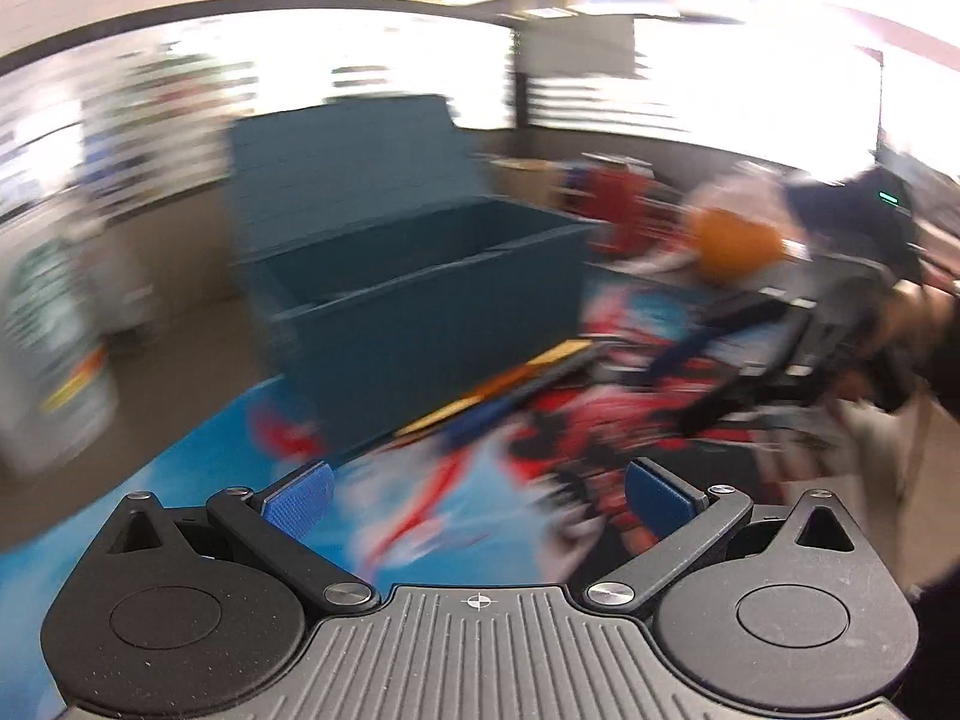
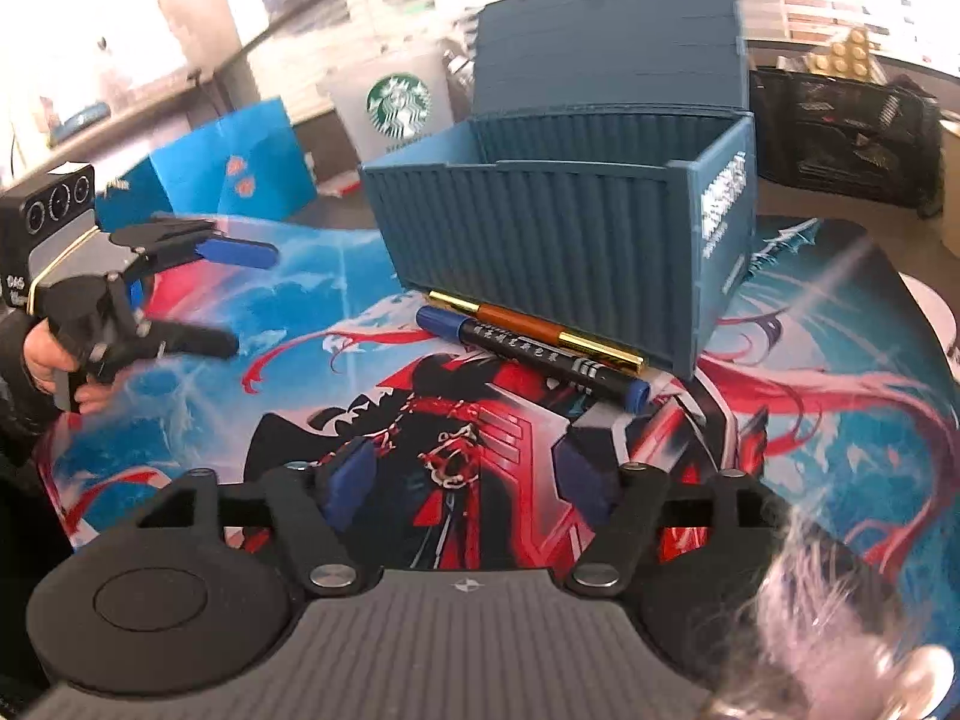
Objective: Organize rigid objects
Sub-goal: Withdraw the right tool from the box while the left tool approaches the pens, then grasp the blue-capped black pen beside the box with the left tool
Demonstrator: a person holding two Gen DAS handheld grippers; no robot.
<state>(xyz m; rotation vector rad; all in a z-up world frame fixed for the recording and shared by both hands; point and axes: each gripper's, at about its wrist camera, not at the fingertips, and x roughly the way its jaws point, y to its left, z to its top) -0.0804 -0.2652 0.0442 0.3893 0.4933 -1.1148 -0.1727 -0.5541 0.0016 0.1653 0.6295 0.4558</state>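
Note:
A blue container-shaped box [image 2: 558,240] stands on the printed mat [image 2: 252,330] with its lid tipped up behind it. Against its near wall lie a gold and brown pen [image 2: 534,327] and a black marker with blue ends [image 2: 528,354]. My right gripper [image 2: 468,480] hovers just short of the marker, open, with only the mat between its blue pads. My left gripper [image 2: 222,294] hangs over the mat's left side, open and holding nothing. The left wrist view is blurred: the box [image 1: 408,276] sits ahead of the left gripper [image 1: 480,498], and the pens [image 1: 510,384] are a smear.
A Starbucks cup [image 2: 399,102] and a blue paper bag [image 2: 234,162] stand behind and left of the box. A black mesh organizer [image 2: 840,138] sits at the back right. Something pale and fuzzy [image 2: 828,600] covers the lower right corner. A blurred orange shape [image 1: 735,243] shows near the right gripper [image 1: 780,348].

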